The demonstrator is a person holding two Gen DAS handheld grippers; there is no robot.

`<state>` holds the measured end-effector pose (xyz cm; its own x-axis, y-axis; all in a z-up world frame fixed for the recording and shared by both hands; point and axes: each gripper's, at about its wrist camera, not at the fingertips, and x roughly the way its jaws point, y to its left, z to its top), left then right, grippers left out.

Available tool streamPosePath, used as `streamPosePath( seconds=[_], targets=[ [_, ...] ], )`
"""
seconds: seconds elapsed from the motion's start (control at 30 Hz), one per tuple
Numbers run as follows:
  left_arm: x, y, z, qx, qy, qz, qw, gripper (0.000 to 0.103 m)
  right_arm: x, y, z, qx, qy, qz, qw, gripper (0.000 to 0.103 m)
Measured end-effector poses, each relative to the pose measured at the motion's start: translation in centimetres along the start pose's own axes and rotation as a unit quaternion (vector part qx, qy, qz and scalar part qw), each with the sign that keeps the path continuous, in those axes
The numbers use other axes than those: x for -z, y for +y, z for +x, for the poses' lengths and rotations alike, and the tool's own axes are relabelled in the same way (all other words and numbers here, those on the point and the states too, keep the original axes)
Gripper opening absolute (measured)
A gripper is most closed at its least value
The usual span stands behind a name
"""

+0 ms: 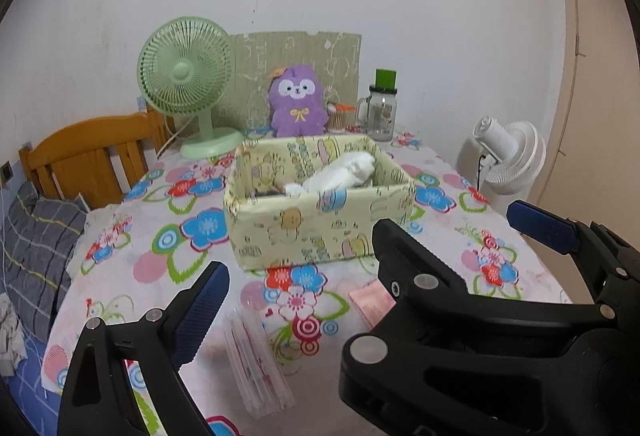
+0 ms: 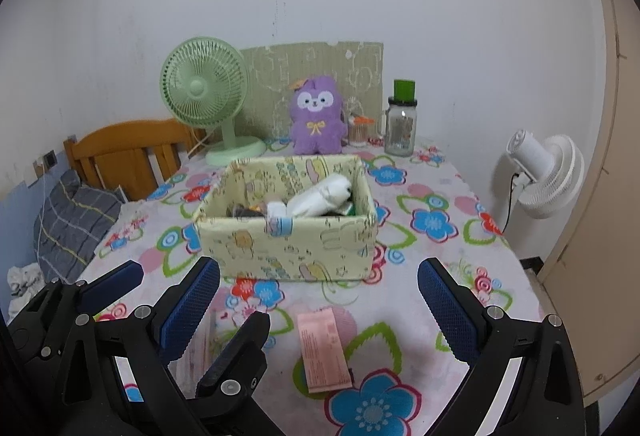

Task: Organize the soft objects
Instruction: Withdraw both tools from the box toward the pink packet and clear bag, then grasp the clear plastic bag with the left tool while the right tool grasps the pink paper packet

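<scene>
A pale yellow printed fabric box stands mid-table on the flowered cloth. Inside it lies a white rolled soft item on top of darker things I cannot make out. A purple plush toy sits upright behind the box by the wall. A pink packet and a clear plastic packet lie flat in front. My left gripper and right gripper hover open and empty near the front edge, fingers interleaved. The right gripper hides my left gripper's right finger.
At the back stand a green desk fan, a cardboard sheet, a glass jar with a green lid and a small swab container. Off the table are a white fan on the right and a wooden headboard with a grey pillow on the left.
</scene>
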<state>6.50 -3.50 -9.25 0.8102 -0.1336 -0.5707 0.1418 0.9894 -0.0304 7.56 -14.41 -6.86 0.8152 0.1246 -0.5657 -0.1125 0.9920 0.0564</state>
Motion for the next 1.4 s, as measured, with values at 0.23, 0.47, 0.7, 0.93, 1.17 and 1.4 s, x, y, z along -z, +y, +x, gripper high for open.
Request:
streamPosePath(
  seconds=[0.23,0.47,0.7,0.93,1.17,1.4],
  targets=[
    [1.7,0.3,1.1,-0.004,0.01,-0.008,0.9999,0.097,1.9,0.2,1.2,-0.001,0.006,-0.004,1.0,0.101],
    [3.4,0.7,2.4,-0.003,0.029,-0.013,0.9995,0.097,3.5,0.4,2.8,-0.001,0.022,-0.001,1.0,0.101],
    [5.0,1.6,4.3,-0.016,0.062,-0.022,0.9977,0.097,5.2,0.7,4.6,0.012,0.045,0.002,0.999,0.101],
    [6.4,3.0,6.0,-0.032,0.087,-0.041,0.9949,0.097,6.3,1.3,6.1,0.014,0.066,0.0,0.998,0.101],
    [7.1,3.6,7.2,-0.04,0.101,-0.047,0.993,0.09,6.8,1.5,7.3,0.016,0.08,-0.005,0.997,0.101],
    [6.9,3.1,7.1,-0.048,0.094,-0.036,0.9938,0.051,7.0,1.1,7.9,0.017,0.087,-0.001,0.996,0.101]
  ],
)
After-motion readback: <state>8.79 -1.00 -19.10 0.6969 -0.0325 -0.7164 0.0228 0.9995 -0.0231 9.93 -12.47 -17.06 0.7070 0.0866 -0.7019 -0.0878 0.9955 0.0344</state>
